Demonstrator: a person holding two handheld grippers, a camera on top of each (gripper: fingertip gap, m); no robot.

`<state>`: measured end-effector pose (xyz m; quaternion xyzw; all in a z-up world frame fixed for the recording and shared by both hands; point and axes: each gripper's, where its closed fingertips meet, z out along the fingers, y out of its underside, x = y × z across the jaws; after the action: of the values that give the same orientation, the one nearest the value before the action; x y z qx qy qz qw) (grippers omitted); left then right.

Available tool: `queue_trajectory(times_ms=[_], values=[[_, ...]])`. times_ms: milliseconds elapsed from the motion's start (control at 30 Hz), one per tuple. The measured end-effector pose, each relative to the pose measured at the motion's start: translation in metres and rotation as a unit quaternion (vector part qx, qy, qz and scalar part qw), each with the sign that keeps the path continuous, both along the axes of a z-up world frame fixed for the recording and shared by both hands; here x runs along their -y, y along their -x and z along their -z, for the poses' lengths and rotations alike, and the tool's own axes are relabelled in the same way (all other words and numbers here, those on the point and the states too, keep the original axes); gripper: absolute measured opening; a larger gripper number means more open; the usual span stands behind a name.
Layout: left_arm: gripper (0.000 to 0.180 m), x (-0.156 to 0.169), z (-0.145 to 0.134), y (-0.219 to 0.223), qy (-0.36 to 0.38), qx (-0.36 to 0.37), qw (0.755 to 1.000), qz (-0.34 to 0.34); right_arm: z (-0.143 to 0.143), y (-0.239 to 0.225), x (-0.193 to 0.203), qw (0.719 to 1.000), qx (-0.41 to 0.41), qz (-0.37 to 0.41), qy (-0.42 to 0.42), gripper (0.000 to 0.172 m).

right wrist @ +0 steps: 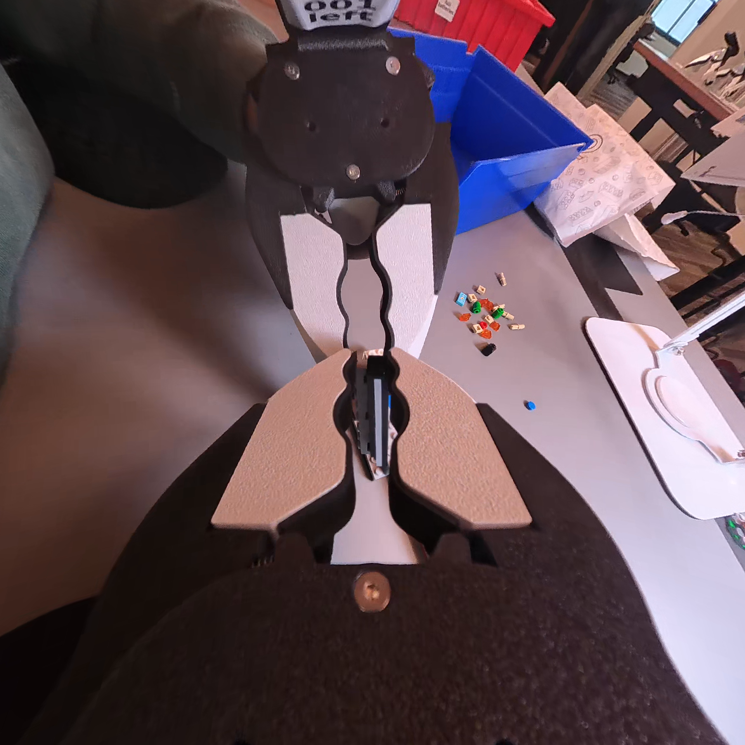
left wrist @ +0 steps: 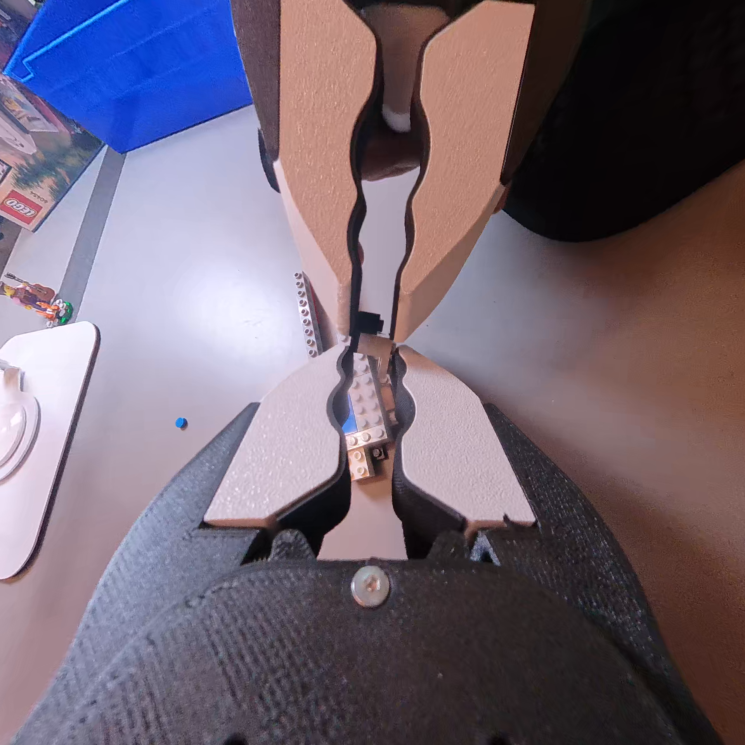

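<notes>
Grey studded bricks made up a small brick assembly (left wrist: 369, 407) that sat between the fingers of the left gripper (left wrist: 369, 354), which clenched on its sides. Facing it tip to tip, the right gripper (right wrist: 371, 358) pointed the opposite way, its fingers closed on a black and grey brick piece (right wrist: 377, 407) held on edge. Both grippers met nose to nose above the grey table (right wrist: 564, 423). One long grey studded strip (left wrist: 305, 314) lay just beside the tips. One blue round stud (right wrist: 530, 404) lay alone, one black piece (right wrist: 488, 349) near a scatter of small bricks (right wrist: 490, 312): two green, roughly four orange, one red, several tan. One blue bin (right wrist: 516, 133) and one white board (right wrist: 645, 403) stood farther off.
</notes>
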<state>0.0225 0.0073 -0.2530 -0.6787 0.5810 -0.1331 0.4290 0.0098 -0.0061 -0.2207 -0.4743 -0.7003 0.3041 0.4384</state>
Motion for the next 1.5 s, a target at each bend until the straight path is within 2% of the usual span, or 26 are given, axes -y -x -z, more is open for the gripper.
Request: queue_trajectory(times_ms=[233,333,367,400,433,467,533,600,733,867,1000,1100,1167,1267,1333,1367,1433,1500], values=[[0.019,0.004,0.002,-0.001,0.023,0.007,1.0,0.003,0.002,0.0,-0.001,1.0,0.008,0.006,0.002,0.007],[0.019,0.007,-0.007,-0.003,0.049,0.04,0.998,0.006,-0.009,0.001,0.001,0.997,-0.034,-0.004,0.067,0.006],[0.019,0.009,-0.007,-0.003,0.062,0.04,0.997,0.005,-0.019,0.001,0.004,0.992,-0.065,-0.017,0.103,0.006],[0.019,0.008,0.007,0.001,0.066,0.0,0.998,0.0,-0.037,-0.001,0.009,0.982,-0.111,-0.037,0.149,0.007],[0.019,0.01,0.017,0.0,0.067,-0.005,0.998,0.005,-0.057,-0.004,0.01,0.972,-0.146,-0.051,0.178,0.007],[0.019,0.016,0.015,-0.005,0.083,0.019,0.996,0.016,-0.07,-0.008,0.006,0.969,-0.169,-0.048,0.175,0.007],[0.019,0.018,-0.008,-0.009,0.093,0.065,0.993,0.026,-0.077,-0.015,-0.005,0.966,-0.186,-0.026,0.18,0.007],[0.019,0.022,-0.022,-0.011,0.147,0.116,0.982,0.034,-0.067,-0.018,-0.017,0.96,-0.177,-0.011,0.215,0.007],[0.019,0.028,-0.001,-0.01,0.26,0.149,0.954,0.023,-0.05,-0.015,-0.02,0.956,-0.155,-0.018,0.249,0.008],[0.02,0.023,0.015,-0.006,0.29,0.138,0.947,-0.006,-0.041,-0.015,-0.018,0.956,-0.133,-0.029,0.261,0.007],[0.02,0.017,0.02,-0.002,0.284,0.135,0.949,-0.027,-0.025,-0.014,-0.014,0.961,-0.095,-0.034,0.258,0.008],[0.038,0.01,0.021,0.003,0.257,0.123,0.958,-0.041,-0.018,-0.012,-0.01,0.959,-0.081,-0.043,0.267,0.008],[0.045,0.004,0.014,0.006,0.222,0.129,0.966,-0.042,-0.017,-0.012,-0.008,0.957,-0.083,-0.052,0.274,0.008],[0.04,0.001,-0.01,0.006,0.18,0.176,0.967,-0.027,-0.022,-0.013,-0.003,0.958,-0.108,-0.069,0.255,0.008],[0.035,0.003,-0.028,0.003,0.193,0.234,0.953,-0.008,-0.022,-0.013,-0.002,0.97,-0.12,-0.069,0.199,0.008],[0.03,0.009,-0.037,0.001,0.227,0.271,0.935,0.011,-0.021,-0.012,-0.001,0.977,-0.123,-0.068,0.159,0.008],[0.024,0.017,-0.054,0.0,0.318,0.348,0.881,0.042,-0.019,-0.011,0.003,0.987,-0.126,-0.065,0.078,0.008],[0.02,0.012,-0.058,0.003,0.377,0.396,0.837,0.033,-0.021,-0.008,0.008,0.989,-0.131,-0.061,0.015,0.008]])
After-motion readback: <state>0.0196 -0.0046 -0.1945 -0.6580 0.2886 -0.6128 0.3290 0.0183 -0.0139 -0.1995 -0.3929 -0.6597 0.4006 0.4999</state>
